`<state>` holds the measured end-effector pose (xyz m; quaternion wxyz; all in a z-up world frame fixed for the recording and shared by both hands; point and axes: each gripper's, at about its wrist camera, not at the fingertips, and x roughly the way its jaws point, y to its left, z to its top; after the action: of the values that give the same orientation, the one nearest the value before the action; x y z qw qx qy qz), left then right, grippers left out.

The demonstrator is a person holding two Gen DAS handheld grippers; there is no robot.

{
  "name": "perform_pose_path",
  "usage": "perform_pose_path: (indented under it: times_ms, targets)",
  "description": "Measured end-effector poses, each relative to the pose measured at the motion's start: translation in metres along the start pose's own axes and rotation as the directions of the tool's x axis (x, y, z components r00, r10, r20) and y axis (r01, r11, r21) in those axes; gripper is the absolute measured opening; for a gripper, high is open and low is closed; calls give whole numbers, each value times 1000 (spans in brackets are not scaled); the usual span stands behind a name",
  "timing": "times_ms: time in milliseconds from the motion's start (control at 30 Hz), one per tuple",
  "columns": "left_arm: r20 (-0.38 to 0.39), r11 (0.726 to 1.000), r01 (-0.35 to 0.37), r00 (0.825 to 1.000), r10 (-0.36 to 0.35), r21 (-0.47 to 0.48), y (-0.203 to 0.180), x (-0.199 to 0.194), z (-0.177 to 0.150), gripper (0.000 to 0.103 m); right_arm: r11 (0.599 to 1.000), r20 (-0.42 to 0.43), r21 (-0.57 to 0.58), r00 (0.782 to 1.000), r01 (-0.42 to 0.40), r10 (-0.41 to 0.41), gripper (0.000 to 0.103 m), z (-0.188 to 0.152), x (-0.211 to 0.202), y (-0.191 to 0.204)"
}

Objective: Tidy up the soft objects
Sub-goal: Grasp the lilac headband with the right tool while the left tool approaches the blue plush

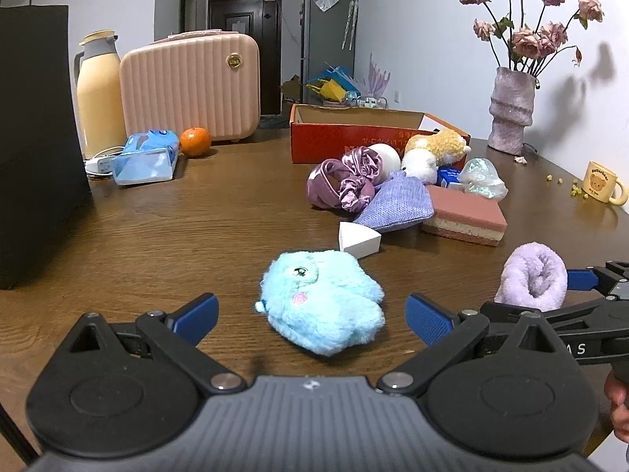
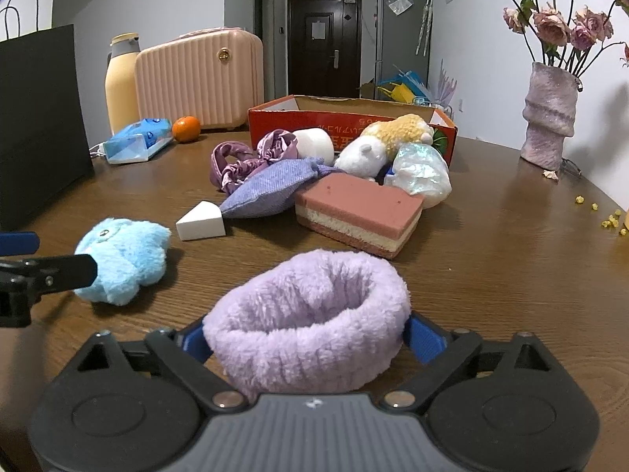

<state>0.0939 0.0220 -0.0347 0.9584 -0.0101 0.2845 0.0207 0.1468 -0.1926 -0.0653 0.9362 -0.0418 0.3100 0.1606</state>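
Observation:
A fluffy blue plush toy point(image 1: 320, 301) lies on the brown table between the open fingers of my left gripper point(image 1: 312, 316); it also shows in the right wrist view point(image 2: 125, 257). My right gripper point(image 2: 308, 336) is shut on a fluffy lilac band point(image 2: 310, 314), also seen from the left wrist point(image 1: 530, 281). Further back lies a pile: purple satin scrunchie point(image 1: 350, 181), lilac fabric pouch point(image 1: 397, 204), pink layered sponge point(image 1: 466, 216), white wedge sponge point(image 1: 357, 238), white and yellow plush toys point(image 1: 432, 153). An open red cardboard box point(image 1: 342, 141) stands behind them.
A black paper bag point(image 1: 35, 137) stands at the left. A tissue pack point(image 1: 145, 157), an orange point(image 1: 194, 141), a thermos point(image 1: 98, 94) and a pink case point(image 1: 190, 82) are at the back left. A vase of dried roses point(image 1: 511, 114) and a yellow mug point(image 1: 603, 183) stand right.

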Motion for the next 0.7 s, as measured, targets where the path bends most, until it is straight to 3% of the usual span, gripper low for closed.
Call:
perform_pose_path:
  times_ms: [100,233,300,433,700]
  targets:
    - [-9,1000,1,1000,-1,6,-2,5,1,103,1000,3,3,1000,-6,6,88,1,1,-2]
    - [-19,1000,1,1000,-1,16,-5,11,2,103,1000,11,8,1000,-7,7,74,0,1,-5]
    - [-22,1000,2,1000,-1,21,-6,13,3,103,1000,15,11,1000,-8,8,64,1,0,-7]
    - [-28,999,3,1000,-2,32,-9,19,6,103,1000,26,22,999,-21,20,34,0,-2,-13]
    - [-47,999,5,999,-2,51,-17,31,12,103,998,66,59,997,-31,27,28,-1,-10,-27]
